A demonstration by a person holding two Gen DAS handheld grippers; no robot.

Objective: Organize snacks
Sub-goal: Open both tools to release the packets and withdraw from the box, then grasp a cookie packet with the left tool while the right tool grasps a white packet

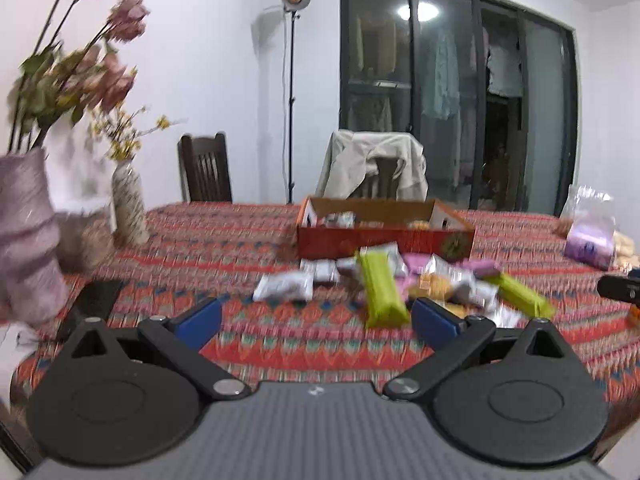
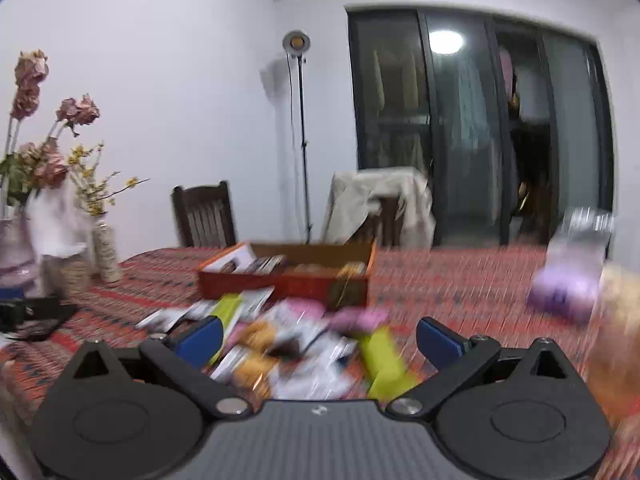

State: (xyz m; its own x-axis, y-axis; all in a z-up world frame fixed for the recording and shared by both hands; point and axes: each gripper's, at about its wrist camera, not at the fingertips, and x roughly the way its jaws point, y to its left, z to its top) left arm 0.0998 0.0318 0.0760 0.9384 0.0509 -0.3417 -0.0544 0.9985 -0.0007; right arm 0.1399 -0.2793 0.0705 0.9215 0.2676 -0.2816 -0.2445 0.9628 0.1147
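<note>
Both hand-held grippers wide apart, holding nothing.

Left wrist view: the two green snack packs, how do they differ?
The nearer green pack runs roughly away from the camera, while the far green pack lies slantwise, off to the right. The nearer one sits on top of the pile, fully visible; the far one has its left end tucked among silver wrappers. Both share the same lime colour and long bar shape, and lie loose before the cardboard box.

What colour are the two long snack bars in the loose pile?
Lime green bars, one upright-ish, one angled right; clearest in the left wrist view.
</note>
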